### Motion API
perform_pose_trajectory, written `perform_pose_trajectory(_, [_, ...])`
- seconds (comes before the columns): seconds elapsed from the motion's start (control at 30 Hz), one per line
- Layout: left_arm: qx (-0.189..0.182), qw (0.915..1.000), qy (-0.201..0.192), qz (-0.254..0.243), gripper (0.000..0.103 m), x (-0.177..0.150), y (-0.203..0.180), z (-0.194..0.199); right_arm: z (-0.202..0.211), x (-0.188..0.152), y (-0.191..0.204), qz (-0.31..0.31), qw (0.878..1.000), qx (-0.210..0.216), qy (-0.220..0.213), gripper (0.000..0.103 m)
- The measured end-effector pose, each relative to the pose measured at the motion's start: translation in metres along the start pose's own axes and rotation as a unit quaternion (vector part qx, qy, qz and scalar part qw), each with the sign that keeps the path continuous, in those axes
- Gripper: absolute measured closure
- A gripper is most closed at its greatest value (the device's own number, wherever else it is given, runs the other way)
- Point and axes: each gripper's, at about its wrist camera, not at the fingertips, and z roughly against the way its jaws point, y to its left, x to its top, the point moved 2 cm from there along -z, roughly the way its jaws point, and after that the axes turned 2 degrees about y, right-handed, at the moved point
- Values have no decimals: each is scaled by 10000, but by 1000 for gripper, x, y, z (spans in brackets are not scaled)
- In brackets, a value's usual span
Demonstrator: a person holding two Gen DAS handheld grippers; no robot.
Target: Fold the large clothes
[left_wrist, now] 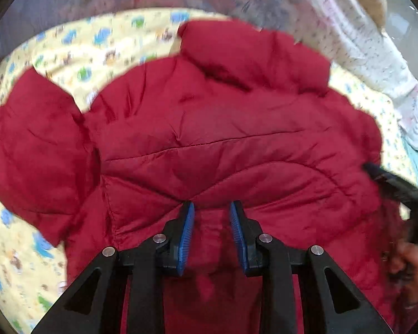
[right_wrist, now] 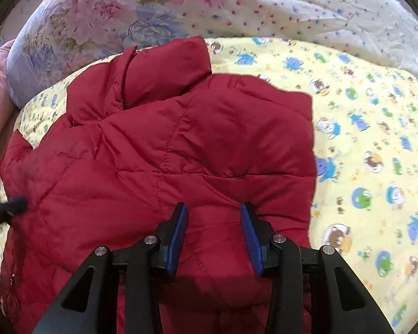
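Jacket [right_wrist: 164, 150] bulk runs toward 12 o'clock from both claws – left claw [left_wrist: 211, 211] and right claw [right_wrist: 213, 211] each narrowly parted, fabric between, grip uncertain

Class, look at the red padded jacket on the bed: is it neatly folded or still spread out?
Partly folded, not neat. The red padded jacket lies bunched on the yellow sheet, one sleeve sticking out sideways.

Red quilted puffer jacket [right_wrist: 164, 150], spread flat, sleeve out, on yellow sheet [right_wrist: 376, 139]

both grippers [left_wrist: 212, 208] [right_wrist: 214, 209] angle downward, jaws seemingly parted.
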Motion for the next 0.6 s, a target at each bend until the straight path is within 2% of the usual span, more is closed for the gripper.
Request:
perform_pose_trajectory(0.1, [-16,10000,-51,51,76,2,-2,-4,23,4,23,210,9988,335,-283,56])
perform_pose_trajectory(0.13, [12,10000,-33,55,76,3,-5,-4,25,5,32,327,9983,376,-303,48])
perform_pose_trajectory(0.2, [38,10000,1,44,76,5,-6,-7,20,4,48,543,9971,488,-220,40])
perform_pose_trajectory(0.33, [-58,10000,-5,55,76,3,-4,-6,-24,-12,54,871,9957,28,320,31])
perform_pose_trajectory(0.43, [-146,9999,-15,58,76,5,6,-18,-33,-14,51,806,9963,58,304,30])
perform_pose_trajectory(0.6, [-281,9995,-70,154,76,3,11,-12,-32,-14,52,826,9961,23,296,29])
